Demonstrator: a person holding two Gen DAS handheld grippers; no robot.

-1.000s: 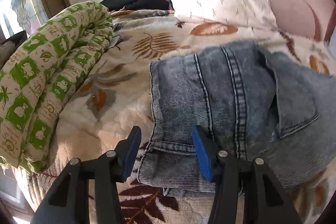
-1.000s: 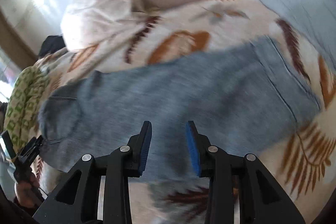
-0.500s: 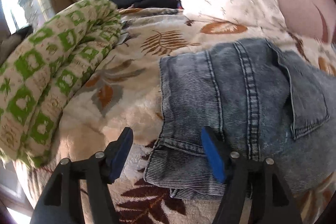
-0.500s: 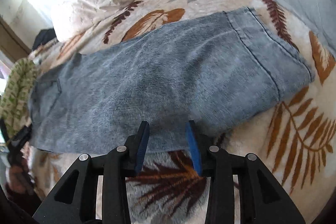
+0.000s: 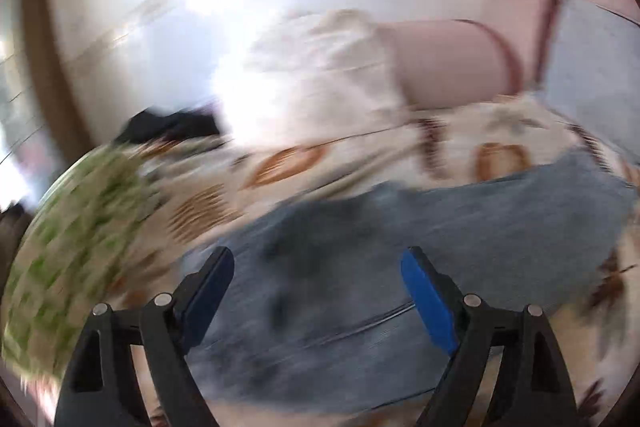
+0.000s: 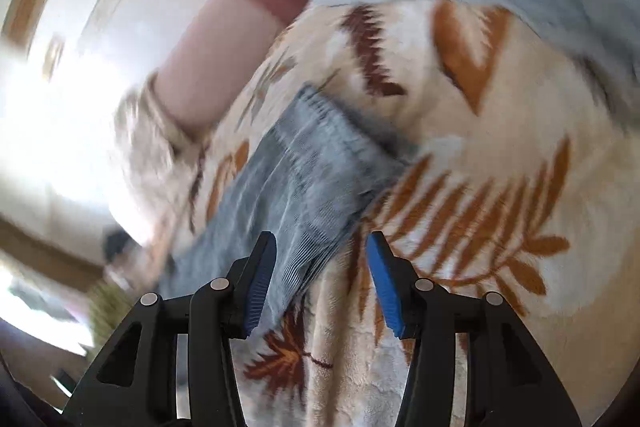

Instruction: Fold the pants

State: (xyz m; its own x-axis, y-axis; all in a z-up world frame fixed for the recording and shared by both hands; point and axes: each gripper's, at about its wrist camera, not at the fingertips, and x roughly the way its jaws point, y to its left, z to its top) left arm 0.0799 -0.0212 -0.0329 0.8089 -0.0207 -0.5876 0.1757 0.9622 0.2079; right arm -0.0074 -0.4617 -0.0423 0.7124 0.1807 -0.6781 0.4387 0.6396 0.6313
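Pants (image 5: 460, 239) of blue-grey denim are lying flat on the leaf-patterned blanket (image 6: 500, 155) that is covering the bed, forming 1 long band across it. In the right wrist view the denim (image 6: 316, 171) is ending in a hem near the pillows, and its near edge is running down between the right gripper's fingers.

The left gripper (image 5: 316, 291) is standing with its 2 blue pads spread wide apart above the denim, gripping nothing. The right gripper (image 6: 320, 283) is also standing spread, with the cloth edge lying close to its left pad but not pinched; contact cannot be confirmed because of motion blur.

Status, as a judgement: the legs are appearing to lie 1 over the other, so a lengthwise fold is probably complete. Layer count is not confirmable in the blurred left view. The crosswise folds are not yet done, since the garment is lying at full length.

A green-patterned quilt (image 5: 76, 239) is sitting rolled at the left of the bed, and a pink bolster (image 6: 216, 55) is resting behind the hem.
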